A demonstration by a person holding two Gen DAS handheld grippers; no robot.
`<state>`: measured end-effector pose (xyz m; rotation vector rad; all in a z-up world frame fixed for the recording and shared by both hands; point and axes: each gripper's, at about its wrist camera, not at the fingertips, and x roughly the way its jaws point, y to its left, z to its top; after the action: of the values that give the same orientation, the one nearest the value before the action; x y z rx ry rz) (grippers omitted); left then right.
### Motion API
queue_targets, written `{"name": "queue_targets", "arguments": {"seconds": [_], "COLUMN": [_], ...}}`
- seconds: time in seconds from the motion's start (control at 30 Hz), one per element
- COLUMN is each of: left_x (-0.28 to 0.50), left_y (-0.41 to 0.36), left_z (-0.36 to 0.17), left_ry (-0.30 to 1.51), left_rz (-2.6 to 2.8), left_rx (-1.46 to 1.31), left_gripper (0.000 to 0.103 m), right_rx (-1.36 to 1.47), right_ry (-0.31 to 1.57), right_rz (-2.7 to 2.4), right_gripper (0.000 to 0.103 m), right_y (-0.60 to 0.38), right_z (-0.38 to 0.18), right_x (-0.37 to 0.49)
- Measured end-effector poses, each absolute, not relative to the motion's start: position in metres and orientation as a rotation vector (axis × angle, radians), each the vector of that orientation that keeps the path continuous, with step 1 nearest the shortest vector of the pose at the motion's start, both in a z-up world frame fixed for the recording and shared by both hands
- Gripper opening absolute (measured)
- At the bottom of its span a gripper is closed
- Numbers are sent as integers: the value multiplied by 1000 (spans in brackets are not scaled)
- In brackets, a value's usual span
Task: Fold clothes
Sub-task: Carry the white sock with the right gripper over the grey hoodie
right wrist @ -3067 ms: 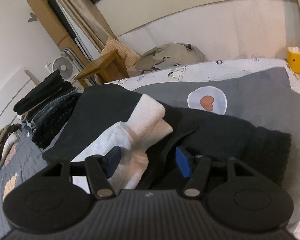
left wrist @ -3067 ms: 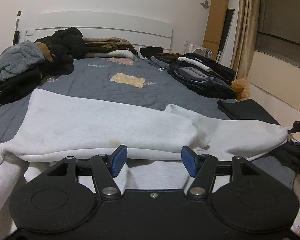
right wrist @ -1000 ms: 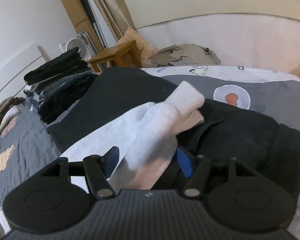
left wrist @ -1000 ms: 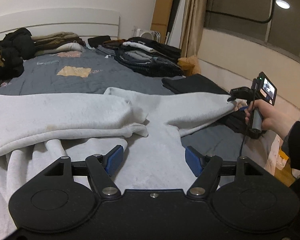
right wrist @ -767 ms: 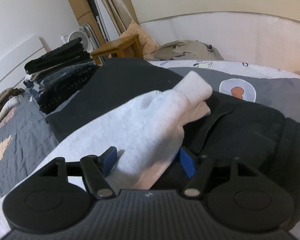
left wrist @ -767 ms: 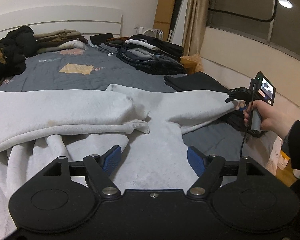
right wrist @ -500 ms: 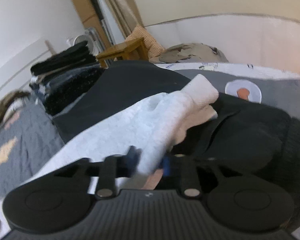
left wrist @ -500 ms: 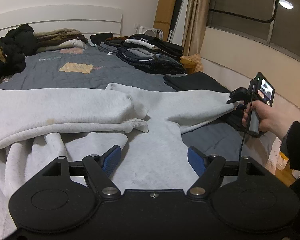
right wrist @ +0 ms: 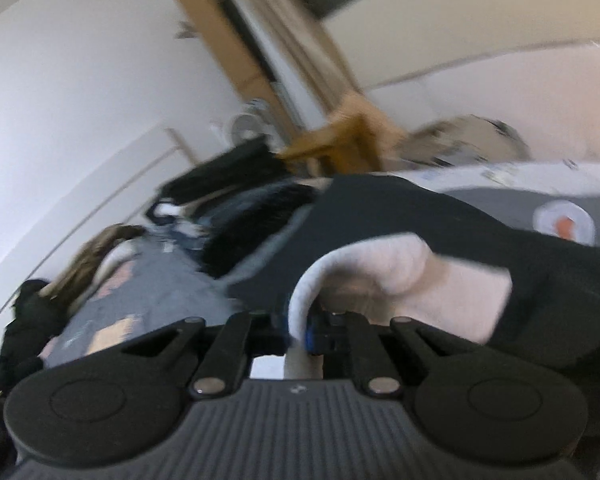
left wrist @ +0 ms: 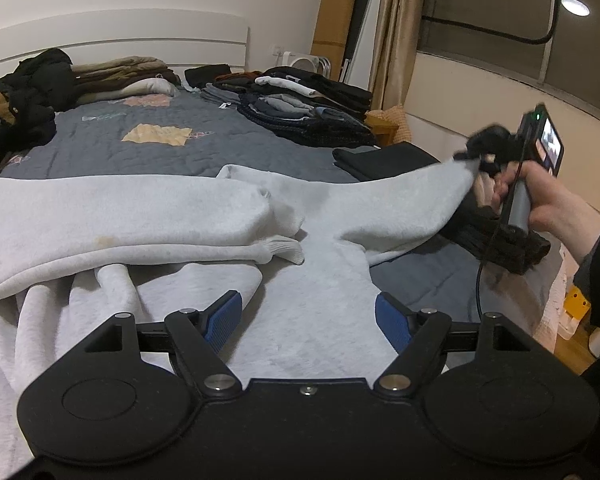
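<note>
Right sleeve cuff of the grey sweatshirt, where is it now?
Left wrist view, far right: the cuff is pinched in the right tool, lifted above the folded black garment at the bed's edge.

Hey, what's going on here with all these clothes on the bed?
A person is folding a light grey sweatshirt spread on a bed. The right gripper has just been closing and is now shut on the cuff end of one sleeve, held raised off the bed. The left gripper hovers open over the sweatshirt's body, touching nothing. The other sleeve is already laid across. Folded stacks sit further back.
</note>
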<state>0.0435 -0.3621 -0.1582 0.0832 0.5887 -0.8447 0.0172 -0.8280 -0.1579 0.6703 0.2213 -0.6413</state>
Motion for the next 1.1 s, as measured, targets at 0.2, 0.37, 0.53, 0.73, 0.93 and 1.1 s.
{"name": "queue_targets", "arguments": {"seconds": [0.2, 0.37, 0.53, 0.73, 0.93, 1.1], "left_x": [45, 50, 60, 74, 88, 100], "left_y": [-357, -349, -337, -317, -291, -273], "left_z": [-156, -154, -149, -144, -136, -128], "left_ry": [584, 573, 560, 560, 538, 522], "left_rz": [-835, -807, -766, -722, -650, -600], "left_rx": [84, 84, 77, 58, 29, -3], "left_gripper": [73, 73, 73, 73, 73, 73], "right_rx": [588, 514, 450, 381, 354, 372], "right_ry": [212, 245, 290, 353, 371, 338], "right_rz": [-474, -320, -174, -39, 52, 80], "right_gripper": [7, 7, 7, 7, 7, 7], "right_y": [-776, -721, -662, -593, -541, -511], "right_z": [-126, -110, -103, -104, -100, -87], "right_x": [41, 65, 89, 112, 123, 139]}}
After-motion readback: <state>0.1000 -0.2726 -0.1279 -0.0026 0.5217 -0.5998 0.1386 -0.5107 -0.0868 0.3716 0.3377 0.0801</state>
